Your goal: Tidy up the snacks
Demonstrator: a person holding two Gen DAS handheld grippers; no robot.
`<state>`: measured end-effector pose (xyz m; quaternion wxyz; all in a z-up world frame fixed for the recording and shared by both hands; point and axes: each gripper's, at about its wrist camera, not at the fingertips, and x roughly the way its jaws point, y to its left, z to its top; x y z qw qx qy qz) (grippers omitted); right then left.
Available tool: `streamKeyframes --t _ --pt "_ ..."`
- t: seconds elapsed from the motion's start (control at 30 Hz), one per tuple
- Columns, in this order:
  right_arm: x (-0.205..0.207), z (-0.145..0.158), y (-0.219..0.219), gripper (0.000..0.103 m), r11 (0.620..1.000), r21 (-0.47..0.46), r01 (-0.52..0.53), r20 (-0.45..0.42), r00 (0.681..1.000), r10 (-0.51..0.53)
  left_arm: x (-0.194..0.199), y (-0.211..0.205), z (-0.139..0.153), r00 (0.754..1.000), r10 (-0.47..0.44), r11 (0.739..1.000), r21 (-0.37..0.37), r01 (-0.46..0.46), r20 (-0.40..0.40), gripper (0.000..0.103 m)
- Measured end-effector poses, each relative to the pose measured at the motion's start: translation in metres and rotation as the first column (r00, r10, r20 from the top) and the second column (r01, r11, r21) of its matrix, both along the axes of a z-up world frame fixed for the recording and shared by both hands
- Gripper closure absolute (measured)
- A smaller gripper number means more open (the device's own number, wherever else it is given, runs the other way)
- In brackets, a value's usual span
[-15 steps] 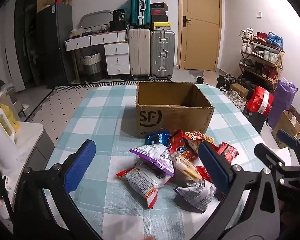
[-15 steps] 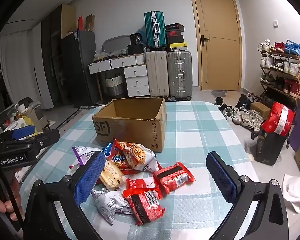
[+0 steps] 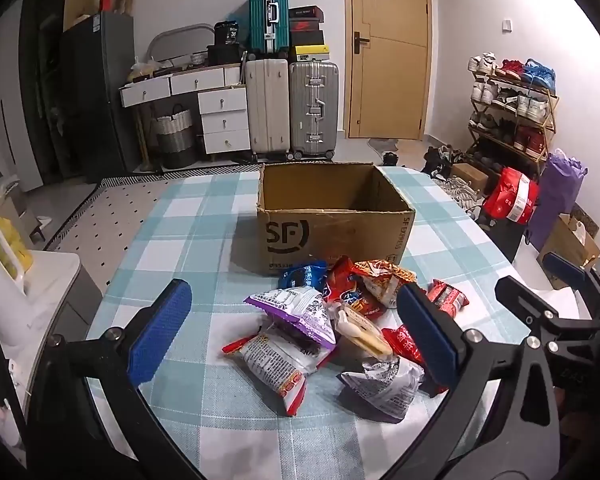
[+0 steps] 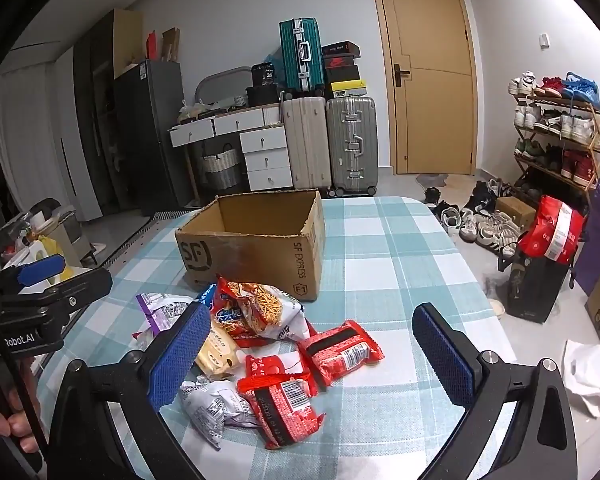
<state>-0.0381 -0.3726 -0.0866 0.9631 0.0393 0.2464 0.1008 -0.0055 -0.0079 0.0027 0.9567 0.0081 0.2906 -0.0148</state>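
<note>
1. Both my claws hang above the near end of the worktop [image 3: 188,220], which wears a teal and white checked cloth
2. My left claw [image 3: 292,326] gapes wide, blue pads far apart, nothing between them; it tilts down at the snack pile [image 3: 332,332]
3. My right claw [image 4: 312,354] is just as wide and just as empty, pointing down over the same heap
4. The snacks lie loose on the cloth, just in front of the cardboard box [image 3: 332,216]: a purple packet [image 3: 296,312], a blue packet [image 3: 302,274] touching the box front, and an orange noodle bag [image 4: 260,308]
5. A red packet [image 4: 340,350] lies at the right edge of the pile, another red packet [image 4: 282,404] nearer me
6. The box sits open-topped mid-worktop; what I can see of its inside is bare cardboard
7. Suitcases [image 4: 328,140] and a shoe rack [image 4: 556,136] stand behind
</note>
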Motion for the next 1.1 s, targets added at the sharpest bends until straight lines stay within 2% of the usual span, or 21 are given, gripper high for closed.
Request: streamKeyframes --t 0.43,0.57,1.1 --pt "-0.0048 0.0043 0.0052 0.0 1.0 -0.004 -0.018 0.025 1.0 0.018 0.0004 0.004 -0.0045 1.0 0.029 1.0 -0.001 -0.029 -0.005 0.001" --pt "-0.0057 0.0048 0.0057 0.0 1.0 0.001 -0.023 0.026 0.999 0.023 0.0015 0.0033 -0.0056 0.999 0.044 0.999 0.025 -0.043 -0.011 0.001" --pt "-0.0067 0.0051 0.0049 0.0 1.0 0.005 -0.031 0.033 0.999 0.031 0.0026 0.0053 -0.0051 0.999 0.037 0.999 0.014 -0.037 -0.019 0.001"
